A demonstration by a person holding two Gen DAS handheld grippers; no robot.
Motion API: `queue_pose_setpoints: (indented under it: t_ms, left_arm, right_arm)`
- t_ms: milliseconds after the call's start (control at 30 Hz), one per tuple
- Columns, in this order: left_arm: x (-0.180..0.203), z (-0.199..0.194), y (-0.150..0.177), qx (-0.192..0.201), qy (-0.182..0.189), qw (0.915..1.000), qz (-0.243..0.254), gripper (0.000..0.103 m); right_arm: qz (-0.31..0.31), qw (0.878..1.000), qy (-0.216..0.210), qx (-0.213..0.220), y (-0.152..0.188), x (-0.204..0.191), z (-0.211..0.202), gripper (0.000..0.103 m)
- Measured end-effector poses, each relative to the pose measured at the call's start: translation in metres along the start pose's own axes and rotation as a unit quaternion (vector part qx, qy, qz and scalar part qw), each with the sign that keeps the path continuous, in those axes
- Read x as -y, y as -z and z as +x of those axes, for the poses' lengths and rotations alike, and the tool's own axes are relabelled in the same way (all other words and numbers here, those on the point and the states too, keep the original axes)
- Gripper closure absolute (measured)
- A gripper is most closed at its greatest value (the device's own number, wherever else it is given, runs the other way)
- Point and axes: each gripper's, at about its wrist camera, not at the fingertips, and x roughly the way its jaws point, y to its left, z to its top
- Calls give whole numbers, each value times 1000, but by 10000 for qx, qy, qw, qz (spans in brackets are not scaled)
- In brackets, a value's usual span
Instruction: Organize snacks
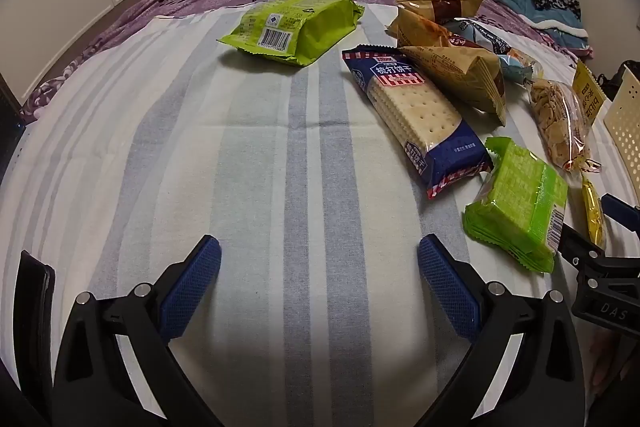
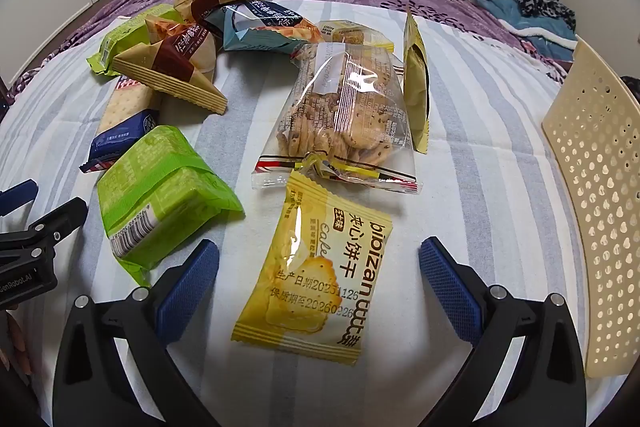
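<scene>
Yellow biscuit packet (image 2: 308,275) lies flat, glossy; printed face up.

We see a bed (image 1: 120,39) under a striped cloth (image 1: 256,155); on the cloth lie snack packets: a blue cracker pack (image 1: 416,115), green packs (image 1: 520,203), a yellow biscuit packet (image 2: 316,275), and a cream basket (image 2: 600,207).

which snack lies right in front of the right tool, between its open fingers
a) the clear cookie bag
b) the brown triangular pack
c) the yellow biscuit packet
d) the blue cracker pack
c: in the right wrist view the yellow biscuit packet lies flat on the striped cloth, just ahead of the open right tool, with the clear cookie bag farther back.
</scene>
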Motion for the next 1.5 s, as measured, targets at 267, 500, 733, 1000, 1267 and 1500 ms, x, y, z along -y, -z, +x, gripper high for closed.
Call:
queue_pose_setpoints:
  t_ms: [267,500,733,1000,1267,1500]
  left_arm:
    - [0,0,0,11,54,10000,-35,2]
    - [0,0,0,18,64,10000,-41,2]
    - [-1,0,0,24,68,10000,-44,2]
    - [0,0,0,27,66,10000,-42,2]
    - [0,0,0,35,67,10000,-43,2]
    - [0,0,0,39,66,10000,-42,2]
  right_arm:
    - [18,10000,-27,4,0,0,0,5]
    - [17,10000,-23,5,0,0,0,5]
    - [15,10000,-18,6,0,-1,0,5]
    - [1,10000,3,5,1,0,1,5]
    - [-9,10000,29,-18,-1,-2,0,5]
    - [14,10000,5,8,-1,-2,-1,5]
